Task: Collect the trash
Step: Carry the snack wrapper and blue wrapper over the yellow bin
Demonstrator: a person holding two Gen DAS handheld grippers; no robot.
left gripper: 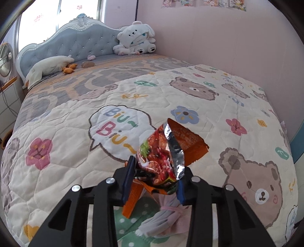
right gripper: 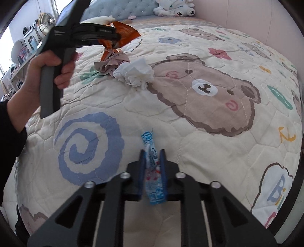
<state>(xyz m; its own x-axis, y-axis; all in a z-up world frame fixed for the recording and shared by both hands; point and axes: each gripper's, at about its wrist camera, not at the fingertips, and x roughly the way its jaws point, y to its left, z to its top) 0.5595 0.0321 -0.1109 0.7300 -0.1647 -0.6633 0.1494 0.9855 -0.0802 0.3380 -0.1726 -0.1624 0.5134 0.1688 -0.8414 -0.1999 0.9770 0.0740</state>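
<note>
Foil-lined orange snack wrapper is clamped in the left gripper above the quilt — a blue-and-white wrapper is pinched in the right gripper. On the quilt a crumpled white tissue is seen touching a bundled grey-pink cloth — both lie just beneath the left gripper.

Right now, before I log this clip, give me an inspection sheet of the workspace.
Surface: quilted bedspread with bear and flower prints, covering the bed.
Job's things: orange snack bag and blue-and-white wrapper, both lifted off the bed; crumpled white tissue lying on the quilt.
Clutter: bunched grey-pink cloth beside the tissue; plush toys by the headboard.
Grippers: left hand-held gripper shut on the snack bag; right hand-held gripper shut on the wrapper.
Cables: thin dark cord hanging at the bedside.
Surroundings: pink wall, window, cluttered shelf.
</note>
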